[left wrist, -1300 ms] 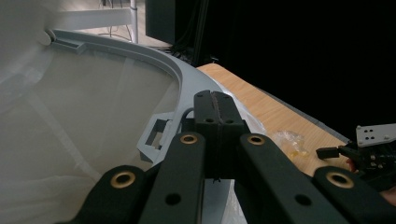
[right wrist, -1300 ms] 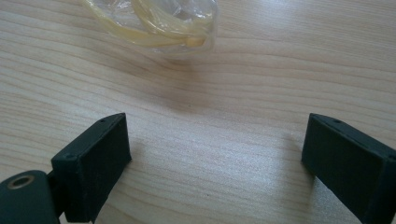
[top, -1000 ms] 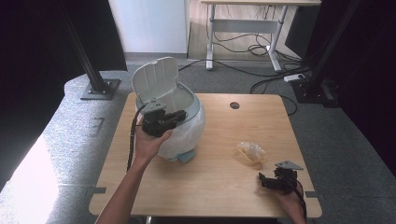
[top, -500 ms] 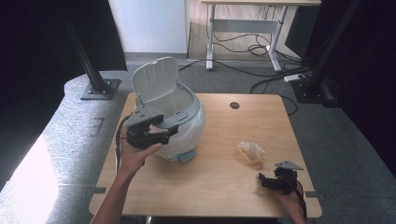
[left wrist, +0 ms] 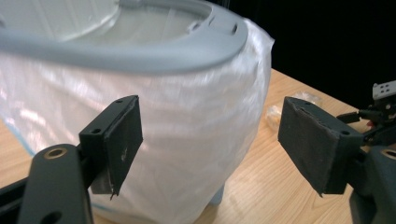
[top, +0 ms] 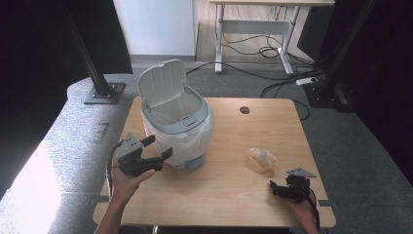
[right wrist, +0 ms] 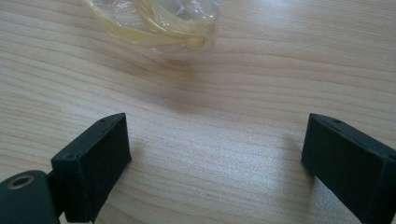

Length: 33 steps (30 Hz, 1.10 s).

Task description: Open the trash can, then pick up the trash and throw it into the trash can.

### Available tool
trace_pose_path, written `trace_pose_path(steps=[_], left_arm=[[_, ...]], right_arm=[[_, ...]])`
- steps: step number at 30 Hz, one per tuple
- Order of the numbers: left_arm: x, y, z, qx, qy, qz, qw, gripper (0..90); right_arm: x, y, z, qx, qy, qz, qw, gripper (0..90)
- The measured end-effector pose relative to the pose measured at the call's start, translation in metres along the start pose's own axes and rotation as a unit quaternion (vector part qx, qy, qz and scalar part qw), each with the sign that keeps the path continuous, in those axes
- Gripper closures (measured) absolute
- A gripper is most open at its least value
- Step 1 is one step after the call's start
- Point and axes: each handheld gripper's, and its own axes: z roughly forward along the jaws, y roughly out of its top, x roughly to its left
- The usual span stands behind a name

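A white bin (top: 181, 142) with a grey rim and a raised lid (top: 163, 87) stands on the left of the wooden table (top: 234, 141). A clear liner bag hangs over its sides. My left gripper (top: 159, 147) hovers at the bin's front-left side. Its jaws have just been opening and stand open, with nothing between them. In the left gripper view the lined bin wall (left wrist: 196, 116) lies just past the left gripper (left wrist: 210, 128). A crumpled clear wrapper (top: 262, 158) with yellow in it lies on the right. My right gripper (top: 276, 189) rests open near the front edge. The wrapper (right wrist: 159, 21) lies a short way ahead of the right gripper (right wrist: 215, 140).
A round cable hole (top: 245, 110) sits at the table's back. Black stands (top: 100, 90) and floor cables (top: 272, 53) lie beyond the table. In the left gripper view the wrapper (left wrist: 280, 109) and the right gripper (left wrist: 380, 114) show farther off.
My left gripper has come away from the bin's rim, moving down and toward the front left, and its jaws have opened. The right gripper has kept still.
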Motion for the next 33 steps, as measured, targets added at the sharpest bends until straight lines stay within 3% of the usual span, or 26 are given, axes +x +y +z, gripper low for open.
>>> trace_pose_path(steps=[5, 17, 29, 33], left_arm=[[0.005, -0.023, 0.005, 0.008, 0.015, 0.0, 0.9999, 23.1], [0.015, -0.073, 0.028, 0.053, 0.025, -0.018, 0.9981, 21.5], [0.02, -0.102, 0.038, 0.082, 0.036, -0.022, 0.9957, 21.7], [0.021, -0.106, 0.041, 0.084, 0.038, -0.022, 0.9955, 21.6]], right_arm=[[0.0, 0.0, 0.0, 0.0, 0.0, 0.0, 1.0, 7.2], [0.0, 0.0, 0.0, 0.0, -0.001, 0.0, 1.0, 7.2], [0.0, 0.0, 0.0, 0.0, -0.001, 0.001, 1.0, 7.7], [-0.001, -0.001, -0.002, -0.006, 0.0, 0.003, 1.0, 12.1]])
